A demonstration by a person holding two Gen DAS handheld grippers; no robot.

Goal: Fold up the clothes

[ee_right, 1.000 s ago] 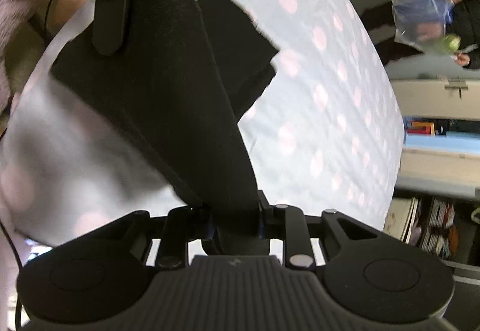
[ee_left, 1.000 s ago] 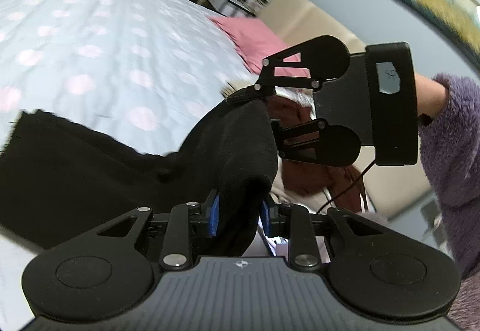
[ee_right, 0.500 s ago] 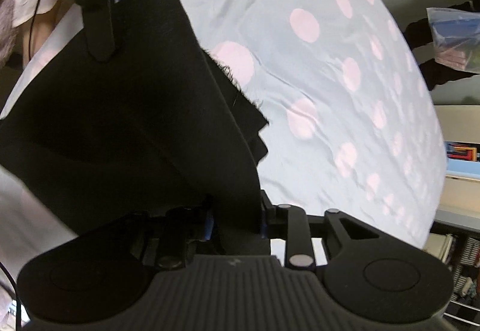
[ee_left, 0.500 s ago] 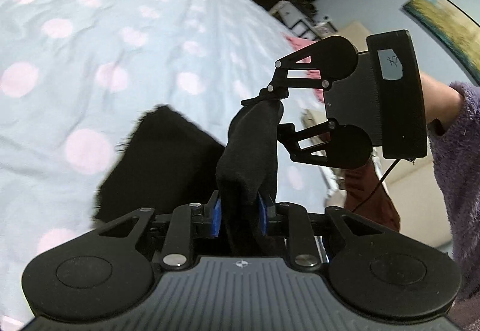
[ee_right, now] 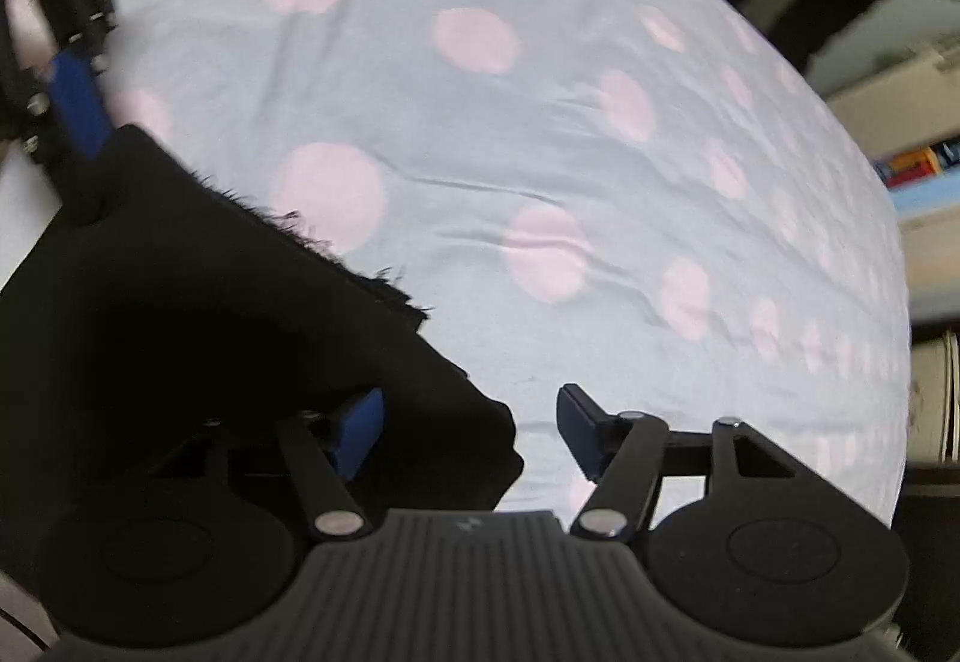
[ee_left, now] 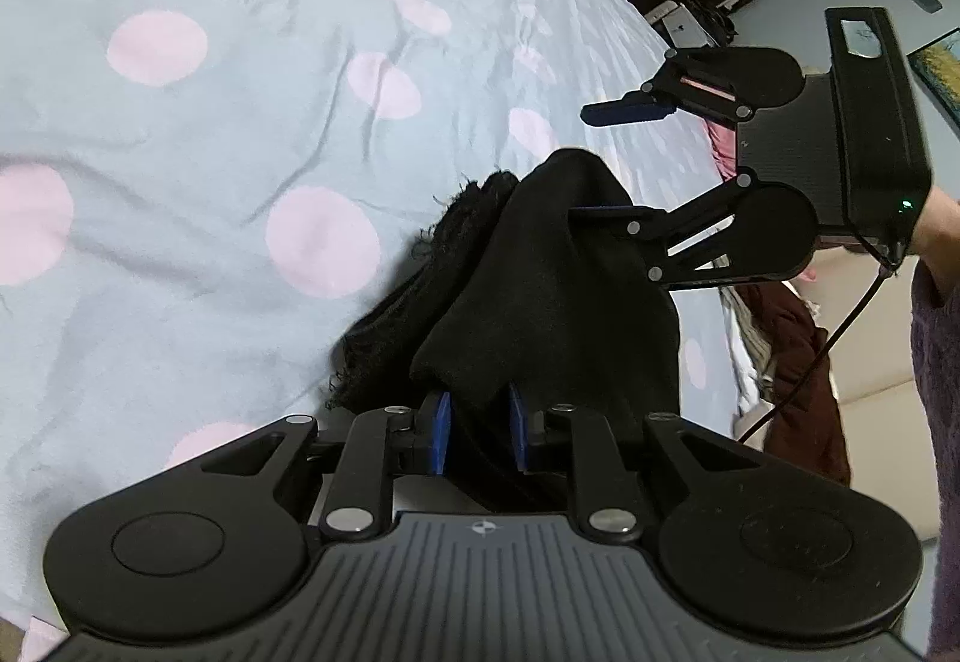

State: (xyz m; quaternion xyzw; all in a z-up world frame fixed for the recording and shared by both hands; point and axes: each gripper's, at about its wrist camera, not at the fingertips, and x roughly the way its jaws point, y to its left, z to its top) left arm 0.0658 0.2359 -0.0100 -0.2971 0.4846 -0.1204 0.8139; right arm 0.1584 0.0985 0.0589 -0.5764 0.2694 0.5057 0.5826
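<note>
1. while the left gripper [ee_left: 478, 434] pinches a bunched edge of the black garment [ee_left: 540, 296] between its blue fingers [ee_left: 441, 437], the right gripper [ee_right: 471, 431] stands with fingers spread and cloth lying only against its left pad.
2. the garment rests folded on the dotted bedspread [ee_left: 240, 134], frayed hem outward.
3. judged step: setting down the fold. lower the left corner onto the layer beneath, match the edges, then part the fingers before lifting, so the fabric is not dragged.
4. left wrist view shows the right gripper [ee_left: 606, 161] from outside, open, lower finger touching the cloth, a sleeve [ee_left: 936, 362] behind.
5. right wrist view alone shows the hem line [ee_right: 336, 248] against the bedspread [ee_right: 540, 134], and the far room, blurred.
</note>
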